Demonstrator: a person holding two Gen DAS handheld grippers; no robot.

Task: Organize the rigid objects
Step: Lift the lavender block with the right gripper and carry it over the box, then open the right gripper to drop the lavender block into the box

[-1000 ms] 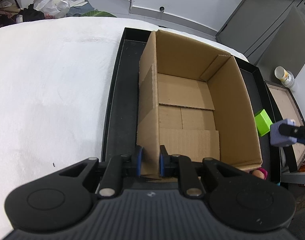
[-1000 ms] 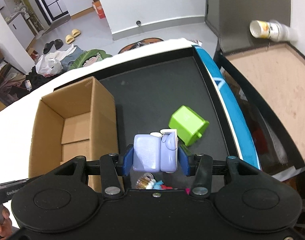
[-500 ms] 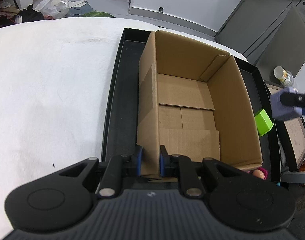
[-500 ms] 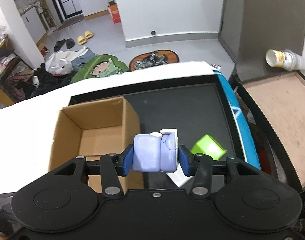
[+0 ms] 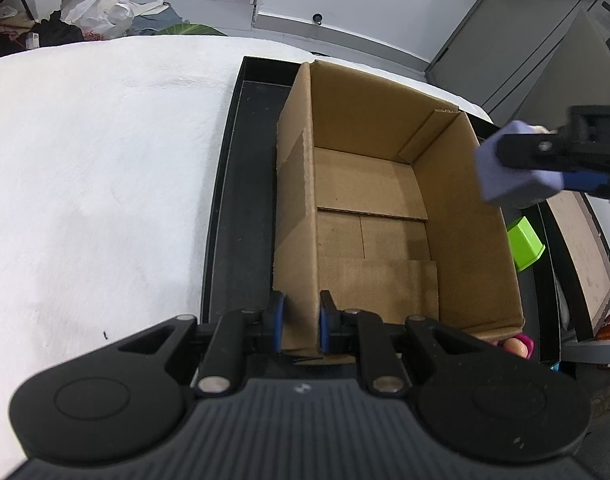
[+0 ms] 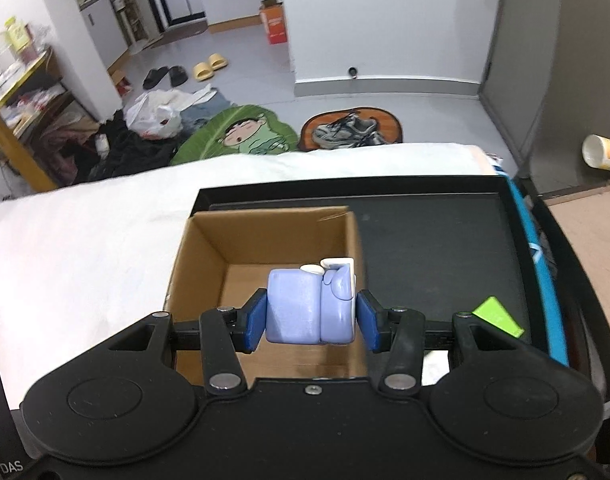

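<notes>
An open cardboard box (image 5: 369,208) stands in a black tray (image 5: 241,208) on a white cloth. My left gripper (image 5: 300,322) is shut on the box's near left wall. My right gripper (image 6: 311,320) is shut on a lilac block toy (image 6: 305,306) with white caps on top. In the left wrist view the lilac toy (image 5: 505,176) hangs in the air at the box's right rim, with the right gripper's fingers (image 5: 545,148) across it. The box (image 6: 265,240) lies below and ahead of the toy in the right wrist view, and nothing shows inside it.
A green block (image 5: 525,244) lies in the tray right of the box, also visible as a green corner (image 6: 497,316). A pink and tan object (image 5: 517,346) peeks out by the box's near right corner. A wooden panel (image 6: 593,248) and a paper cup (image 6: 603,152) sit further right.
My right gripper has carried the lilac toy up and leftward from beside the green block to the box's right rim. The left gripper and the box have stayed still.
</notes>
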